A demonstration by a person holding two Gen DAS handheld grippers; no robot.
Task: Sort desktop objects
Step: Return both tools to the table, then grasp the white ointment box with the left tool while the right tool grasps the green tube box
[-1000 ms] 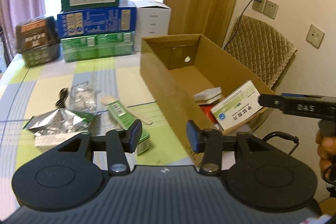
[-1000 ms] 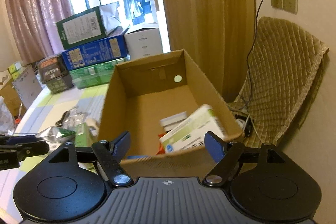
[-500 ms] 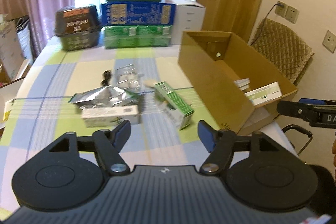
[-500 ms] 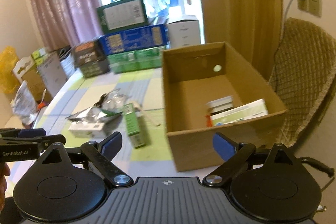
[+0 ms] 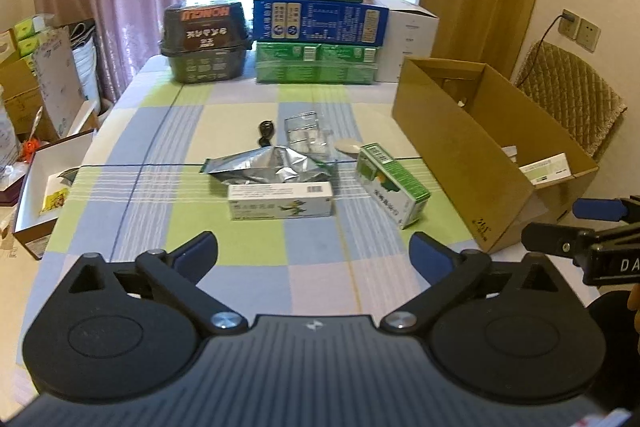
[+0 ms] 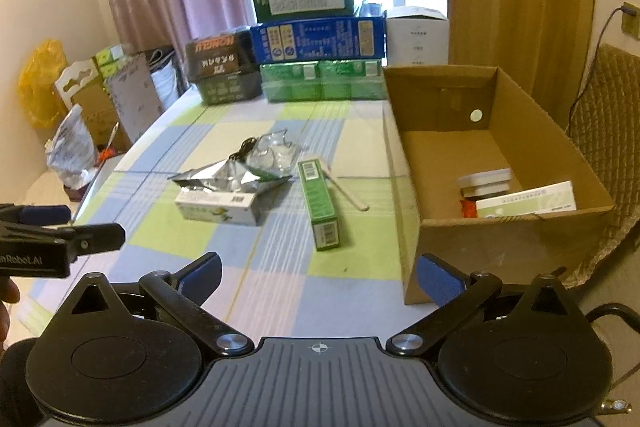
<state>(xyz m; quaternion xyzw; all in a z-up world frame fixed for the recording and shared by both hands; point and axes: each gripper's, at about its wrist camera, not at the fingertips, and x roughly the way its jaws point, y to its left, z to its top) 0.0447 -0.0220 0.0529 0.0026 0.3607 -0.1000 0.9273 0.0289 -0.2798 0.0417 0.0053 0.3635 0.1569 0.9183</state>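
Observation:
An open cardboard box (image 5: 452, 143) (image 6: 516, 223) stands at the table's right edge, with a white medicine box (image 6: 528, 205) and a flat tin (image 6: 486, 181) inside. On the checked cloth lie a green carton (image 5: 394, 185) (image 6: 318, 203), a white carton (image 5: 280, 201) (image 6: 218, 209), a silver foil pouch (image 5: 264, 169) (image 6: 224, 181), a clear blister pack (image 5: 306, 135), a wooden stick (image 6: 348, 191) and a black cable (image 5: 266, 131). My left gripper (image 5: 314, 255) hangs open over the near table edge, nothing in it. My right gripper (image 6: 318, 273) is open too, beside the box's near corner.
Stacked green, blue and white cartons (image 5: 316, 27) and a dark tub (image 5: 204, 43) line the far edge. Boxes and bags (image 6: 80, 99) crowd the floor at left. A quilted chair (image 5: 572, 99) stands behind the cardboard box. Bare cloth (image 5: 248, 239) lies in front of the grippers.
Both grippers have pulled back from the cardboard box toward the near table edge and opened wider. The white medicine box now rests inside the cardboard box.

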